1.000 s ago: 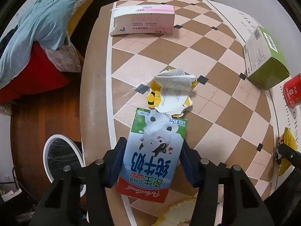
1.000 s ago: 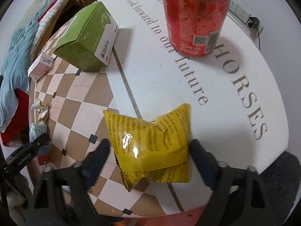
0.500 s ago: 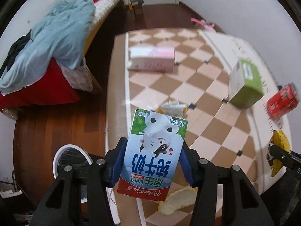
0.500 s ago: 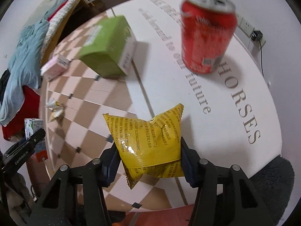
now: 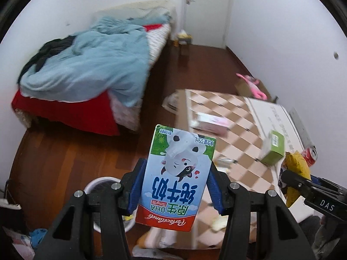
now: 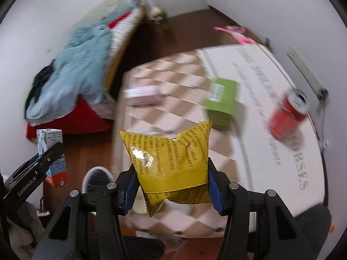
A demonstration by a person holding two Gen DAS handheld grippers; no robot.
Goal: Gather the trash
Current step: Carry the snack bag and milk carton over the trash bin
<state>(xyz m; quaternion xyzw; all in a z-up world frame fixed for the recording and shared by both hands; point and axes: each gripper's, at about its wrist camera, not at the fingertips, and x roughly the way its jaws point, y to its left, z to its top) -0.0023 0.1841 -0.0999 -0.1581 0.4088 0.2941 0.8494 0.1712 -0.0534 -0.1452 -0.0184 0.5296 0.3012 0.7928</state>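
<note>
— What did each tool have?
— My left gripper (image 5: 176,187) pinched the milk carton (image 5: 176,181); my right gripper (image 6: 173,187) pinched the yellow packet (image 6: 173,160).
— And beyond them?
— The white bin (image 5: 98,186) sat below-left; the checkered table (image 6: 173,82) lay ahead.

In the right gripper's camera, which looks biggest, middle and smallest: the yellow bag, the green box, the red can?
1. Yellow bag, though it's nearest the camera.
2. Green box.
3. Red can, blurred but smaller-looking than the box.
</note>
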